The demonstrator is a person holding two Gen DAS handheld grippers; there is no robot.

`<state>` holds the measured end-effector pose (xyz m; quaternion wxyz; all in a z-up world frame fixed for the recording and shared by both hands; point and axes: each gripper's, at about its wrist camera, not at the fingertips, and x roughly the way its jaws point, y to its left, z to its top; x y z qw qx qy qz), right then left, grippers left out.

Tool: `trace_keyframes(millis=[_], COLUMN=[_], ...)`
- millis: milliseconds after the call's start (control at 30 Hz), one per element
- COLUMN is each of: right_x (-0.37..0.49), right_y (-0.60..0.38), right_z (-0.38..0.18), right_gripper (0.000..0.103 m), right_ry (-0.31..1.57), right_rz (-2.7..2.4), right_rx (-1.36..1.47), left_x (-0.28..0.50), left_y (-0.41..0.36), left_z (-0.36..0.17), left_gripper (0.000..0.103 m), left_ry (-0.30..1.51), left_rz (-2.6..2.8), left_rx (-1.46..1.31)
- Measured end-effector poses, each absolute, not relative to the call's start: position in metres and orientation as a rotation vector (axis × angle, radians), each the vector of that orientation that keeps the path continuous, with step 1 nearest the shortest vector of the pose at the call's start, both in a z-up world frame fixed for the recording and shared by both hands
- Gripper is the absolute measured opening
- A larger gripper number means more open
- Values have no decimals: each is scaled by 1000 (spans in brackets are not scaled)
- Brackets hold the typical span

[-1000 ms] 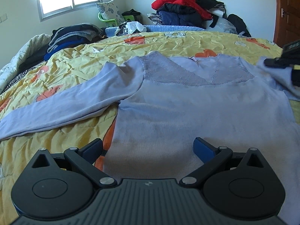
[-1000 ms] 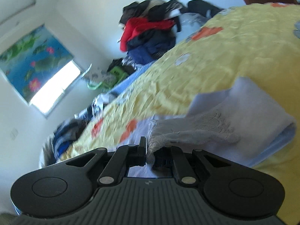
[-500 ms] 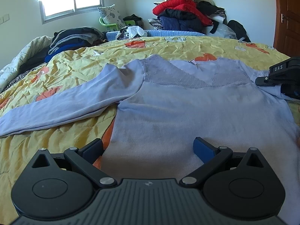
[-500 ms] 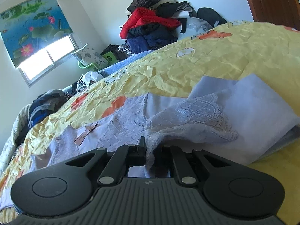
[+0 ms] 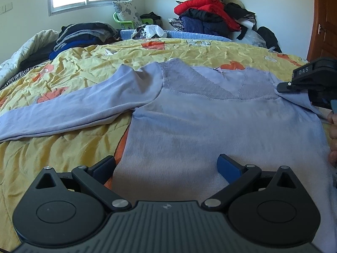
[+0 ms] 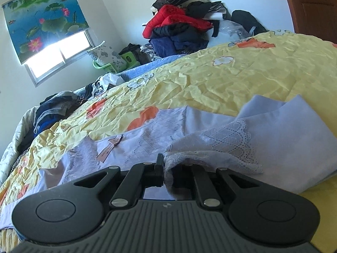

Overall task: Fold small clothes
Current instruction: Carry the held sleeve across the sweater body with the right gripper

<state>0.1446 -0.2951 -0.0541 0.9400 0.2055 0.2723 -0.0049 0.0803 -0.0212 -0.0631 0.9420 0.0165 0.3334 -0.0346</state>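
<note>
A lavender long-sleeved sweater lies flat on the yellow bedspread, its lace yoke toward the far side and one sleeve stretched out to the left. My left gripper hovers open over the hem, nothing between its blue pads. At the right edge of the left wrist view my right gripper holds the sweater's right shoulder. In the right wrist view that gripper is shut on the bunched lace edge of the sweater, the folded sleeve draped to its right.
A heap of red, navy and black clothes is piled at the far side of the bed. Folded dark garments sit at the far left, near a green chair. A brown door stands on the right. A hand shows at the right edge.
The right gripper, still shut on the lace edge, has rolled upright and carried the shoulder fabric inward over the sweater. The left gripper has stayed where it was, open.
</note>
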Motion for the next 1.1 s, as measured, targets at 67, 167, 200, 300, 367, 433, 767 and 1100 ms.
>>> trace_keyframes(millis=[67, 167, 200, 300, 367, 433, 767, 1100], right_x=[147, 149, 150, 152, 154, 156, 158, 162], right_y=[-291, -281, -278, -268, -264, -260, -254, -241], right_z=[-53, -52, -51, -51, -51, -51, -64, -60], right_gripper=[12, 12, 12, 12, 12, 12, 12, 12], right_ry=[559, 563, 564, 567, 569, 568, 585, 584], right_rz=[-5, 12, 20, 38, 45, 45, 37, 74], right_rx=[418, 416, 414, 412, 421, 437, 464, 441], left_x=[80, 80, 80, 80, 80, 80, 80, 80], left_y=[-21, -21, -21, -21, -21, -21, -21, -21], left_z=[-63, -63, -63, -63, -63, -63, -63, -63], left_gripper=[103, 103, 103, 103, 103, 103, 103, 103], left_ry=[679, 679, 679, 678, 678, 679, 678, 678], left_rz=[-70, -70, -70, -69, -70, -70, -69, -70], left_rx=[35, 34, 34, 36, 35, 35, 36, 35])
